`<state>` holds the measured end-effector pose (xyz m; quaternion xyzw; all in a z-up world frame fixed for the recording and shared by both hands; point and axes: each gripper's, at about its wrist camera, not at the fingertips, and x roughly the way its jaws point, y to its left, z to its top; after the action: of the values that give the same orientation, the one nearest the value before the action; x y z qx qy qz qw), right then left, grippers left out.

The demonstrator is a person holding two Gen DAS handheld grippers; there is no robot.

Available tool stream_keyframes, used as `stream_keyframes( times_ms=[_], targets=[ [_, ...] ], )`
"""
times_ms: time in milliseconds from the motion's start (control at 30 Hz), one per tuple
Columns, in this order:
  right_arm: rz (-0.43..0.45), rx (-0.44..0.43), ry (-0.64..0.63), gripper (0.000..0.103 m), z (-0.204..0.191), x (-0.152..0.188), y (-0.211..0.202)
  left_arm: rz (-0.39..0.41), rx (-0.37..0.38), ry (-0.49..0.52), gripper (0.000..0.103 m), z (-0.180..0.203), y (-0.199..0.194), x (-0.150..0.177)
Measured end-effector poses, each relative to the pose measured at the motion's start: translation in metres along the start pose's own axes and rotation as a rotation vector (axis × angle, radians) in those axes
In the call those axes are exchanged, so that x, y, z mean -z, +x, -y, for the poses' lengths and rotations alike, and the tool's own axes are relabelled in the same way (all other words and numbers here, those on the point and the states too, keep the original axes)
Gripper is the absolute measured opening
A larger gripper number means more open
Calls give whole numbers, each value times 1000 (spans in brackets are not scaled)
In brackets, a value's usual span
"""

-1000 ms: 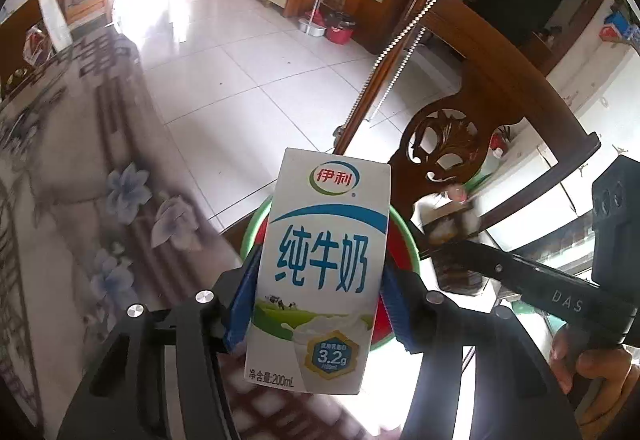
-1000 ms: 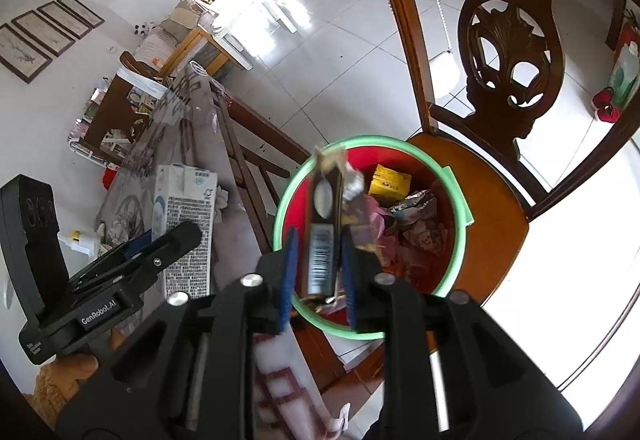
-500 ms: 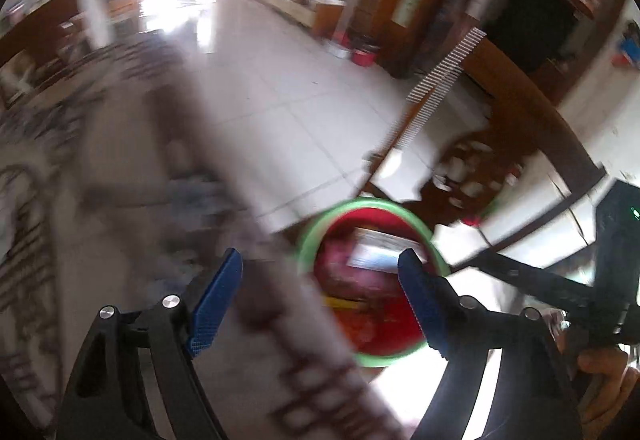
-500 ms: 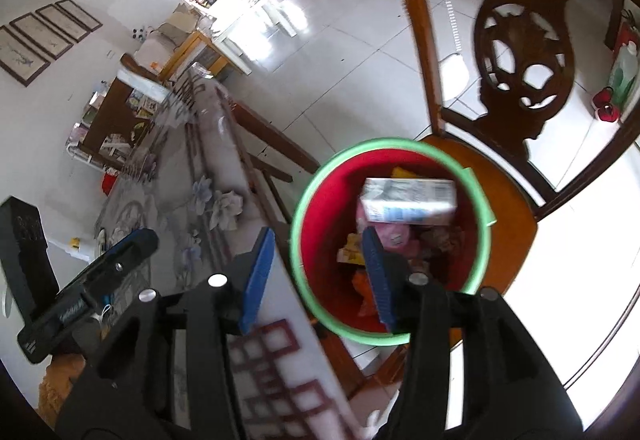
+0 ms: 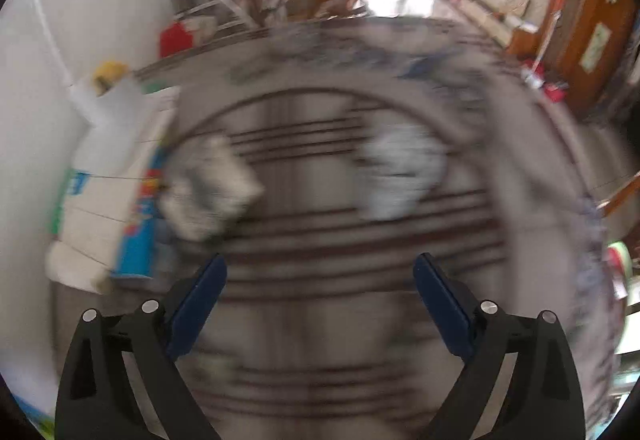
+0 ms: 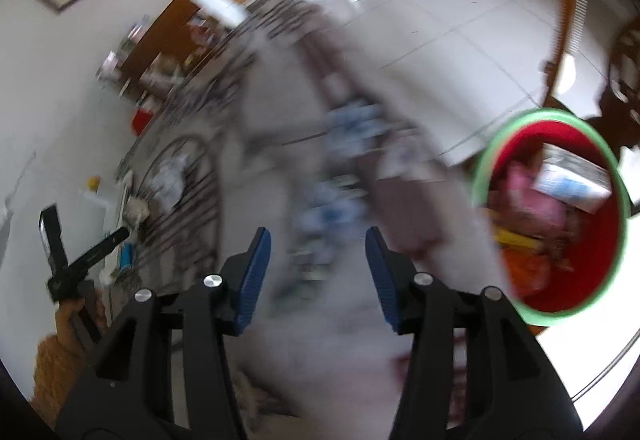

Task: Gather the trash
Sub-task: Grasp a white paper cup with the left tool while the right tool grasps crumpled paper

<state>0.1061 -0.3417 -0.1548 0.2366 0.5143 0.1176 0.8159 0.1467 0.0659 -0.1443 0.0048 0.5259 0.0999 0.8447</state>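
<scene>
My left gripper (image 5: 320,272) hangs over the patterned tablecloth (image 5: 320,320), its jaws wide apart and still opening, with nothing between them. Two crumpled white wads lie ahead of it, one on the left (image 5: 212,191) and one on the right (image 5: 400,175), both blurred. My right gripper (image 6: 318,252) is over the table too, jaws opening and empty. The red bin with a green rim (image 6: 486,175) sits at its right, holding a milk carton (image 6: 572,179) and other trash. The left gripper (image 6: 80,260) also shows at the far left of the right wrist view.
A white bottle with a yellow cap (image 5: 100,99) and a blue-and-white package (image 5: 132,224) stand at the table's left side by the wall. A dark wooden chair (image 6: 616,79) is behind the bin. White tiled floor (image 6: 440,19) lies past the table edge.
Both grippers let their cartons go into the bin and opened. Both swung away from the bin, back over the table; the left one now faces the wall side.
</scene>
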Motion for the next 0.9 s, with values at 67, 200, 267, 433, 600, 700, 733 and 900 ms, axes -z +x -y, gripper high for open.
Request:
stream_keyframes(
  times_ms=[67, 200, 267, 433, 600, 700, 733, 900],
  targets=[
    [-18, -13, -24, 52, -28, 1, 16, -27, -40, 10, 91, -25, 17, -6],
    [-66, -43, -90, 58, -97, -4, 55, -74, -51, 31, 91, -60, 52, -21],
    [-87, -52, -120, 59, -125, -8, 72, -86, -54, 50, 91, -65, 67, -30],
    [-121, -42, -197, 61, -188, -23, 116, -83, 0, 36, 91, -70, 87, -39],
    [-159, -31, -231, 62, -229, -43, 166, -79, 60, -48, 60, -79, 100, -42],
    [-191, 4, -248, 63, -247, -51, 205, -72, 108, -117, 59, -88, 103, -40],
    [-210, 15, -244, 63, -250, -53, 217, -69, 113, -124, 58, -88, 102, -39],
    [-234, 25, -288, 43, -259, -51, 240, -43, 130, -161, 58, -93, 94, -32]
  ],
)
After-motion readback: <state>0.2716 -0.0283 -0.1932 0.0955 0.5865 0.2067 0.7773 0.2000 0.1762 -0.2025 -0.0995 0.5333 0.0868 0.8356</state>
